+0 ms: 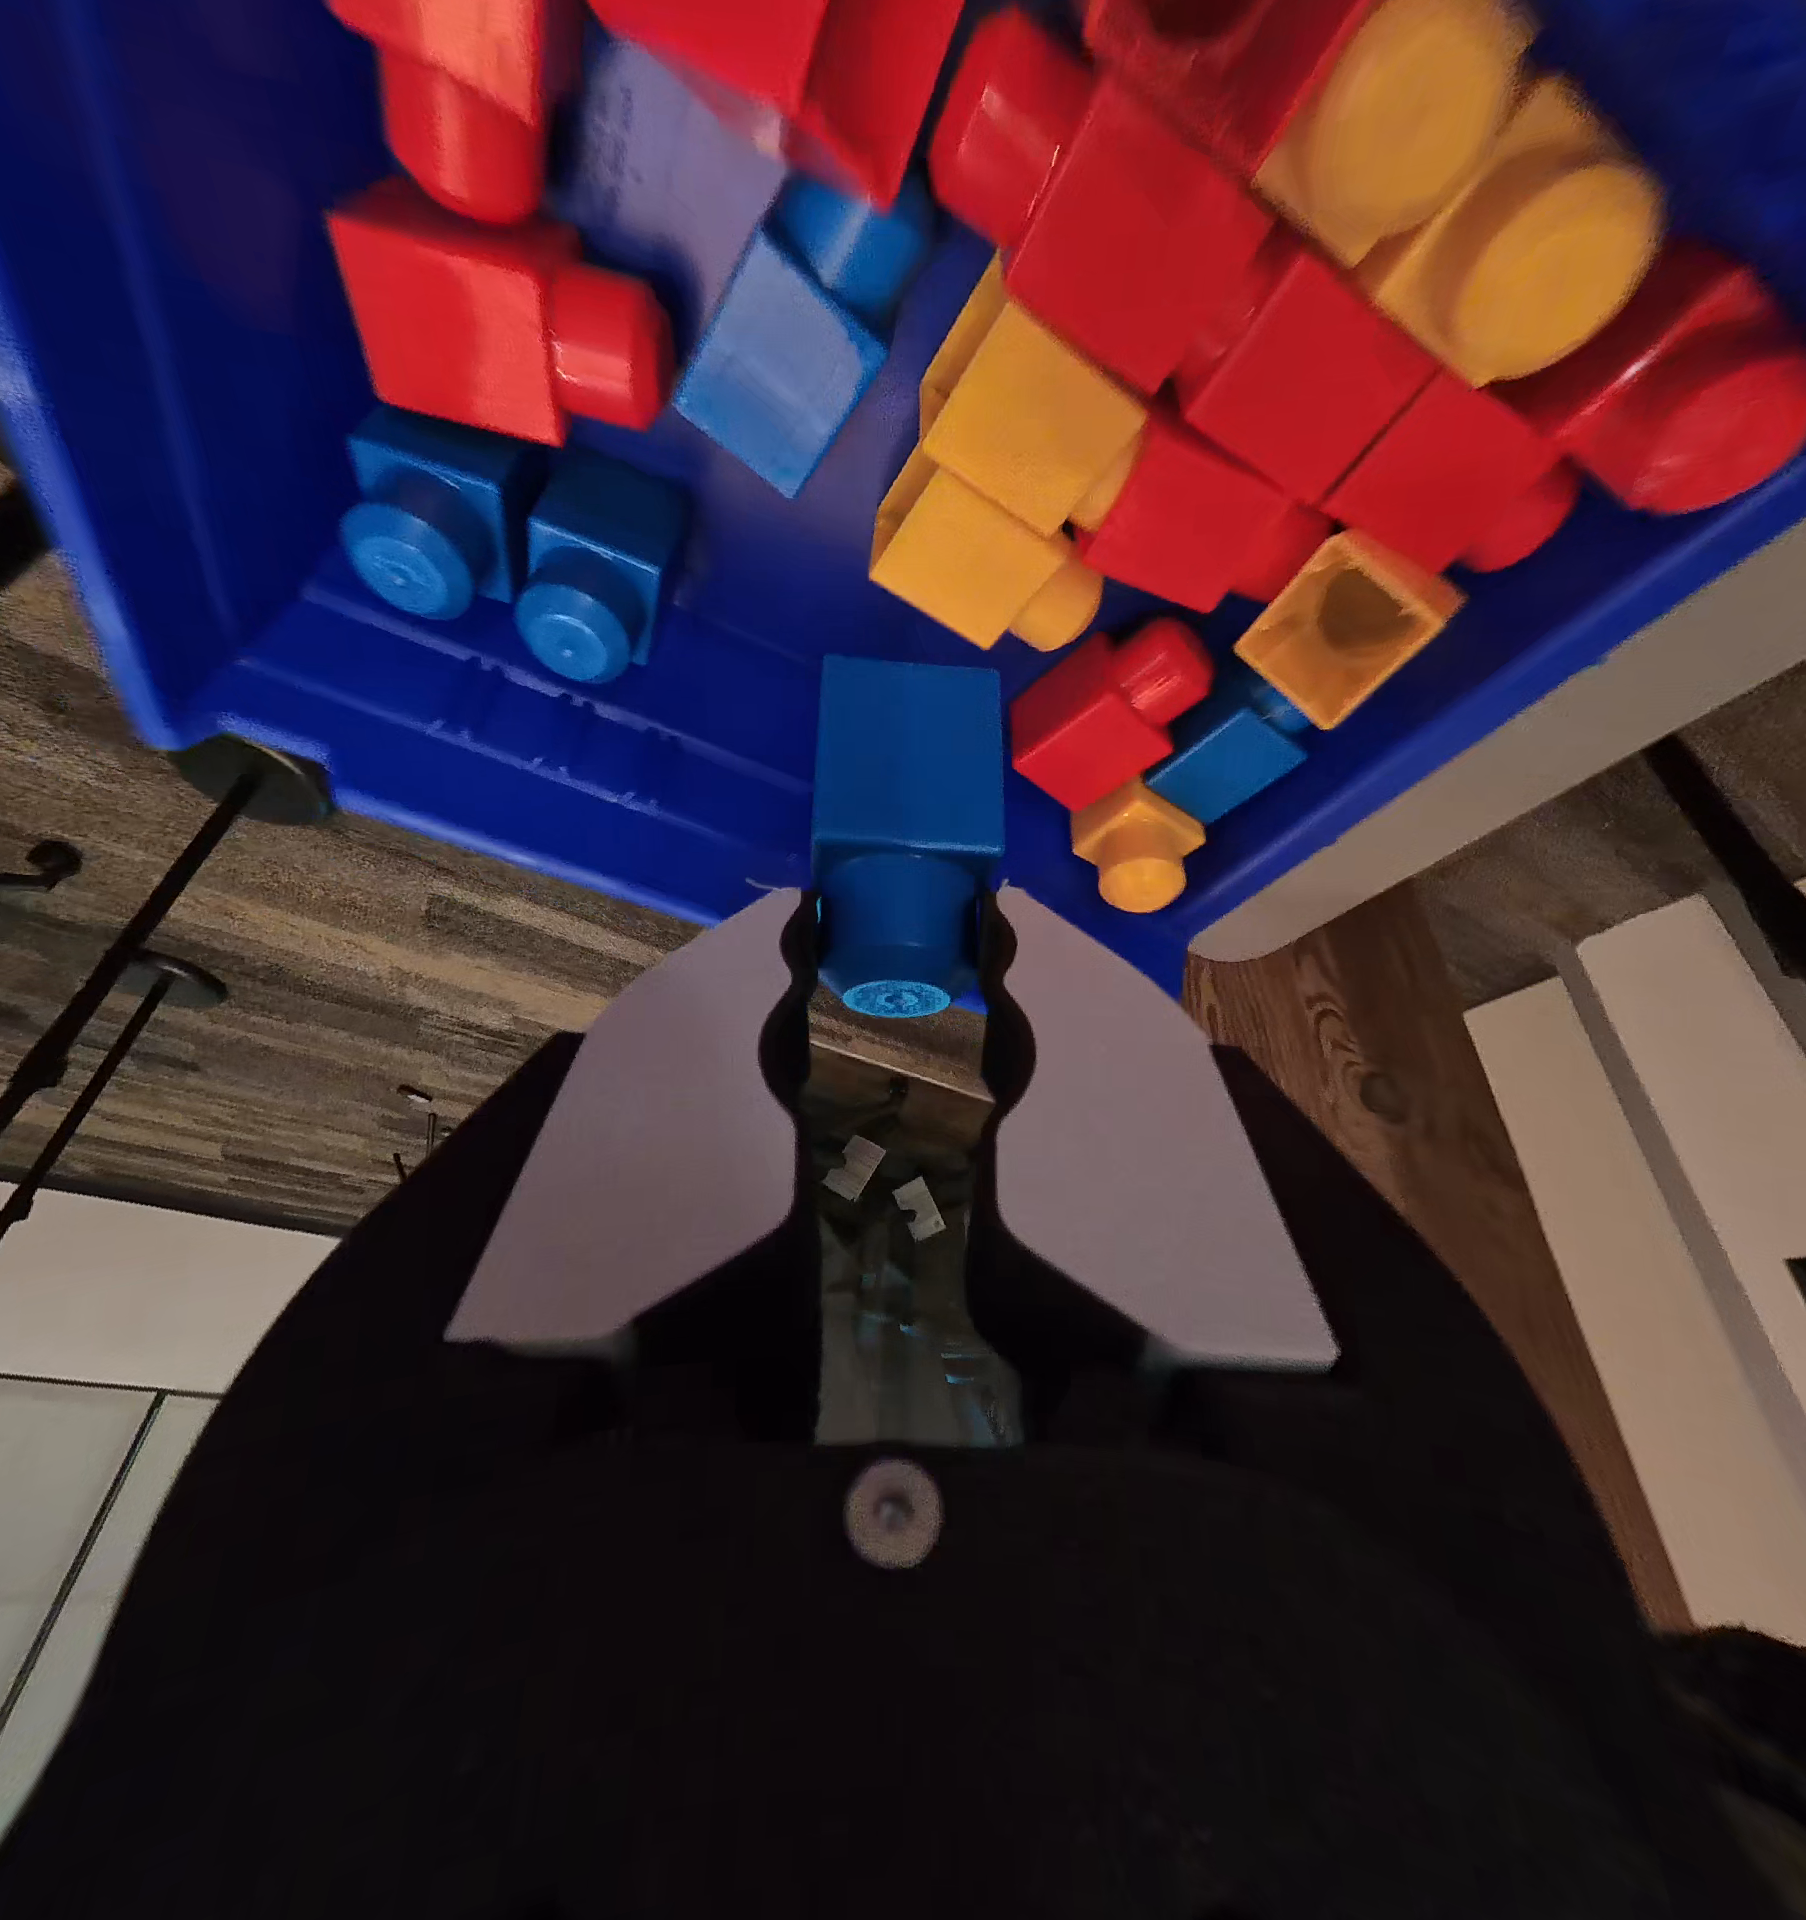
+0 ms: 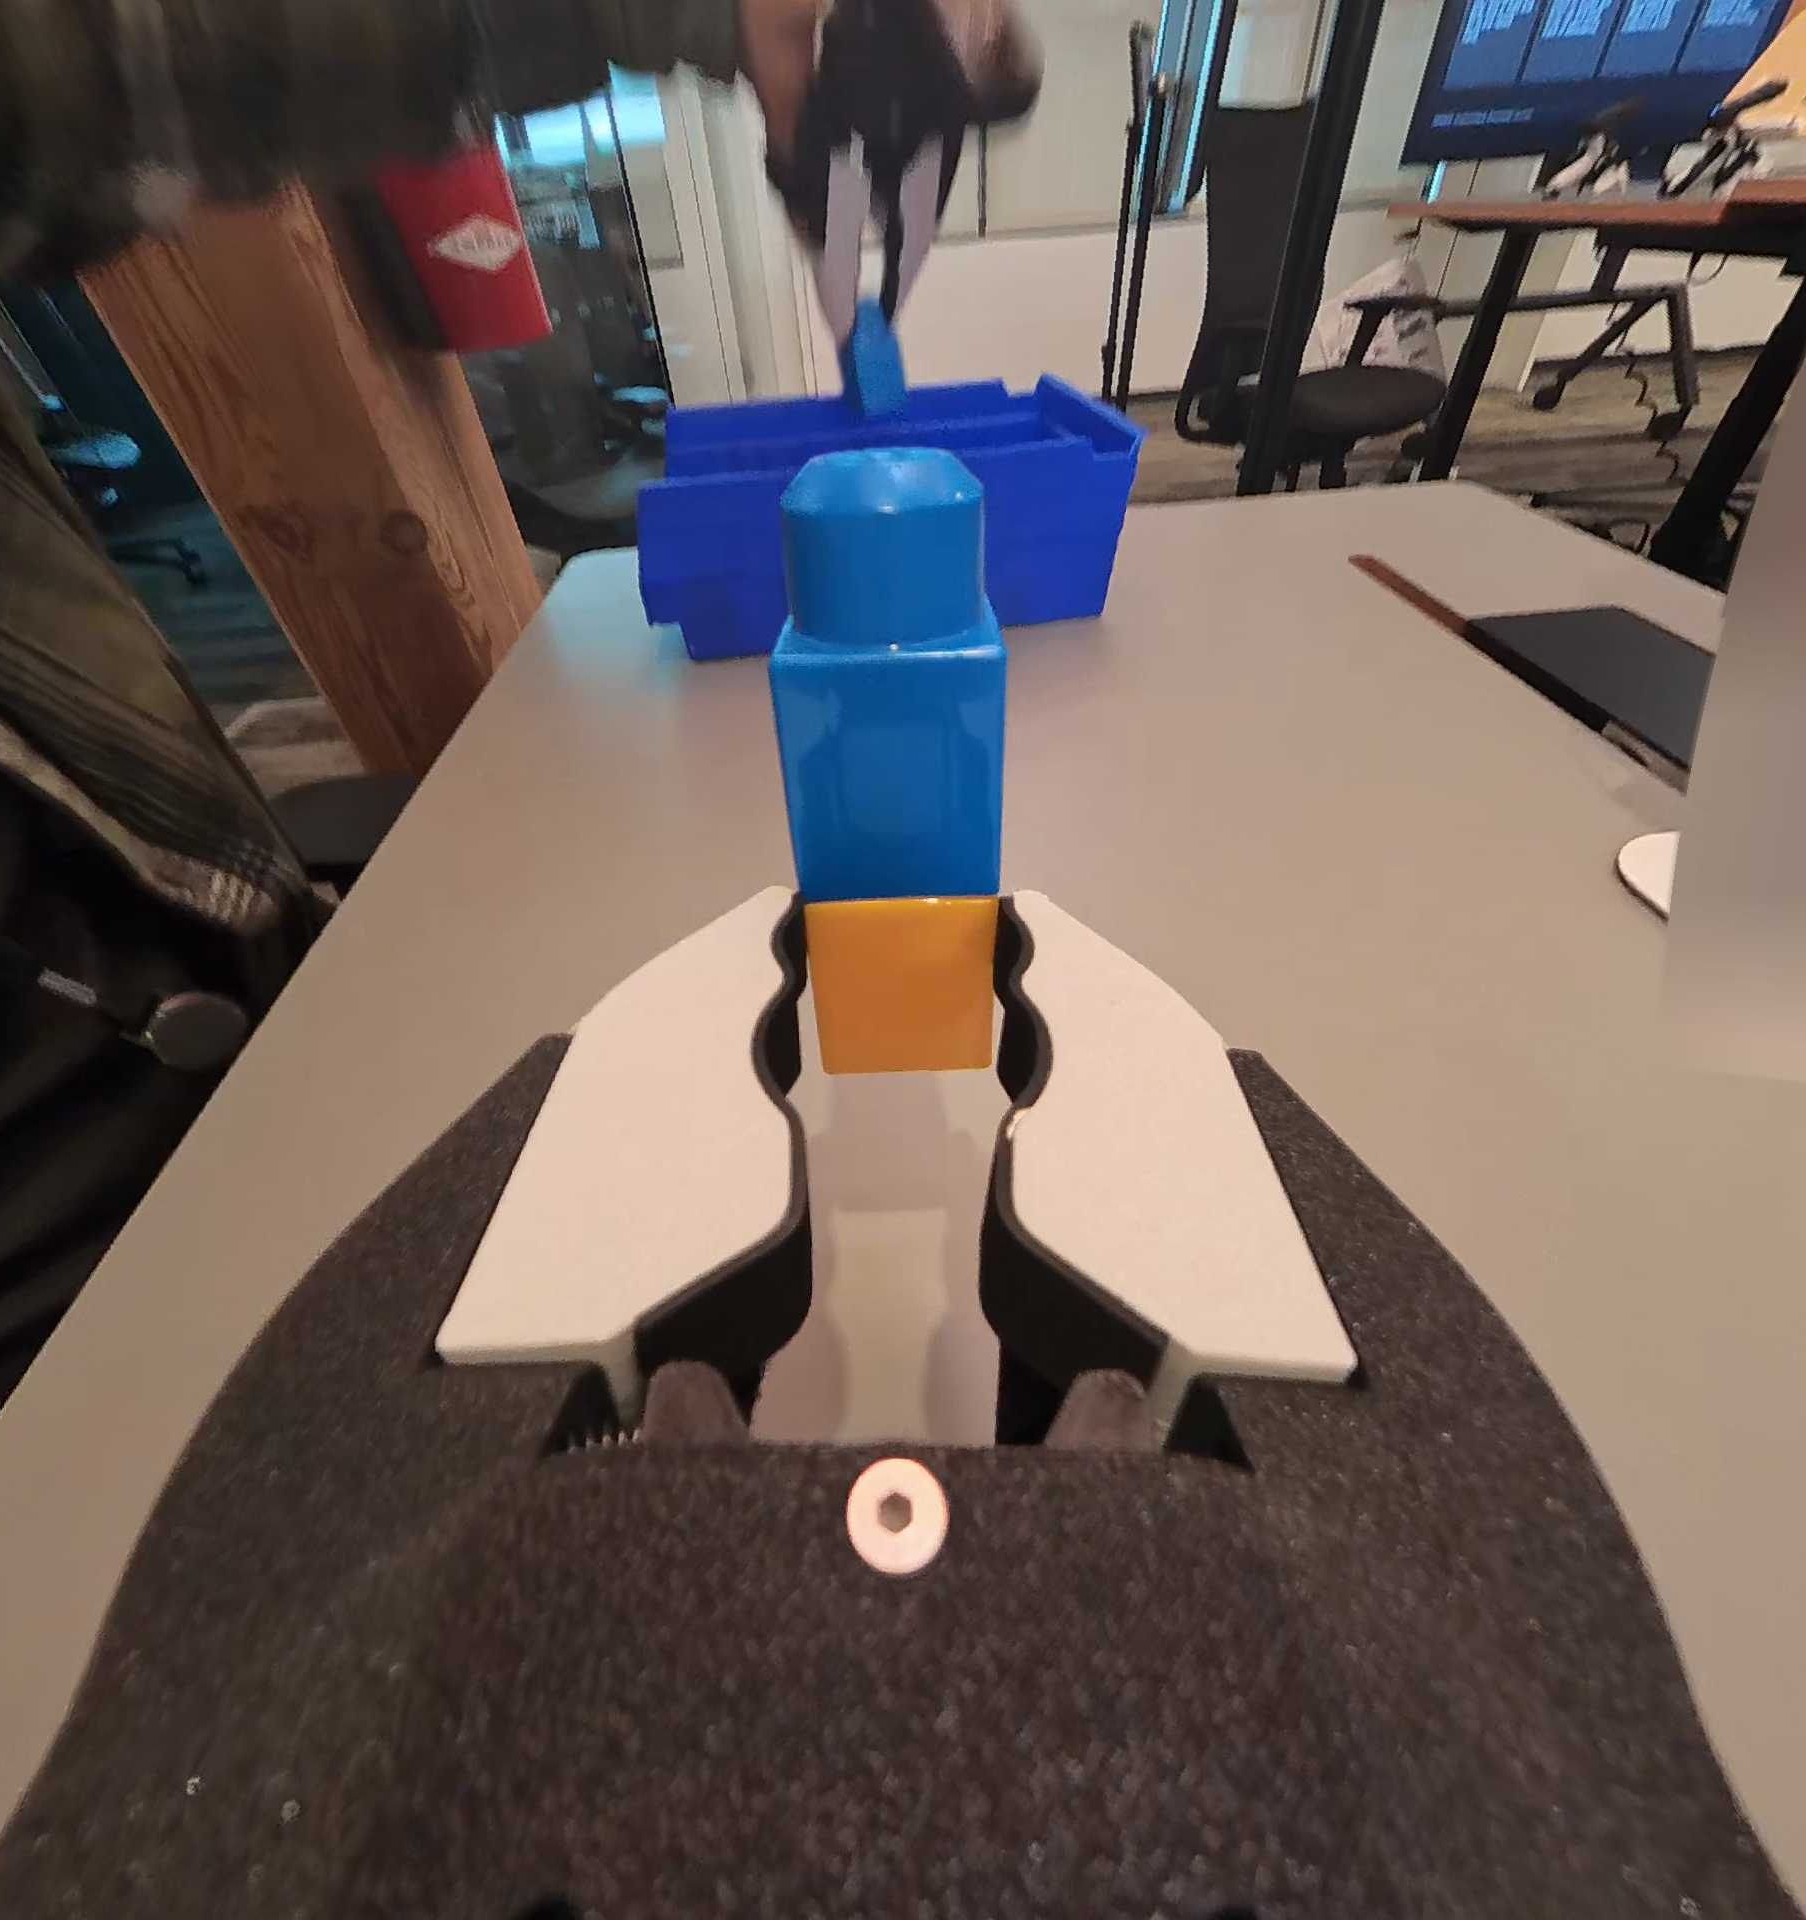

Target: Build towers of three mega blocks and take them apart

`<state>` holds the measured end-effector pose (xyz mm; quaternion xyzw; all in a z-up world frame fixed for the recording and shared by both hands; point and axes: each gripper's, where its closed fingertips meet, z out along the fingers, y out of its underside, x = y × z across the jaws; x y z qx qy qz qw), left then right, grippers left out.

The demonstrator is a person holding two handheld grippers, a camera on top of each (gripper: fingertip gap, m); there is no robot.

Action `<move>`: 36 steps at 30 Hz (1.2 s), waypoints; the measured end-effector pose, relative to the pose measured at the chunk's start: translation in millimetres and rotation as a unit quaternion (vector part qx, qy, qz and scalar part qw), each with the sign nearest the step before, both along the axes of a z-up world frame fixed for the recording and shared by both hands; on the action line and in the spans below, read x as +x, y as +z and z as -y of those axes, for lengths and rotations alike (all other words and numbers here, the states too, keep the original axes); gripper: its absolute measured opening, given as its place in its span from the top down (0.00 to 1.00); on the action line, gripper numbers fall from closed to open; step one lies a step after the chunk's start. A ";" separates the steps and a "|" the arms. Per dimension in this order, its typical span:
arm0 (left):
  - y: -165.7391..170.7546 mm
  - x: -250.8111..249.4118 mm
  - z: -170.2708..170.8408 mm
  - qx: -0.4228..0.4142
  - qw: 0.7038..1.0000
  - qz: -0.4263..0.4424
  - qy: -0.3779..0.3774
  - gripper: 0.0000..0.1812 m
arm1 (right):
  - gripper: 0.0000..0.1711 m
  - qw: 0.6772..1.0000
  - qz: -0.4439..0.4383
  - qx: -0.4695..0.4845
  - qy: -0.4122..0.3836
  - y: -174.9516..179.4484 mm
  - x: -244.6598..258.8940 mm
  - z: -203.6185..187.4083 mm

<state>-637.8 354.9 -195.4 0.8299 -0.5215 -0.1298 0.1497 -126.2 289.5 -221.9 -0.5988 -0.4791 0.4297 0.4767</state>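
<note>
Blue block [image 2: 886,748] upright atop yellow block [image 2: 904,982]; another blue block [image 1: 907,800], seemingly above the bin [image 1: 525,727].

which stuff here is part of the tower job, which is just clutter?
In play:
- left gripper, jaws shut on blue block
- right gripper, jaws shut on yellow block with a second blue block stacked on it
- blue bin of loose blocks

Clutter:
- monitor stand
- black pad
- office chairs
- wooden post
</note>
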 end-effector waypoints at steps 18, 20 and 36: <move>98.9 334.9 8.0 0.043 0.975 0.107 -0.190 0.84 | 0.80 0.998 0.047 -0.029 0.019 -16.5 -25.3 7.3; 93.5 352.9 13.2 0.034 0.974 0.102 -0.202 0.84 | 0.80 0.998 0.050 -0.031 0.020 -18.0 -28.9 6.9; 73.0 425.2 45.5 -0.015 0.967 0.080 -0.240 0.84 | 0.80 0.998 0.059 -0.018 0.013 -18.0 -46.5 -2.6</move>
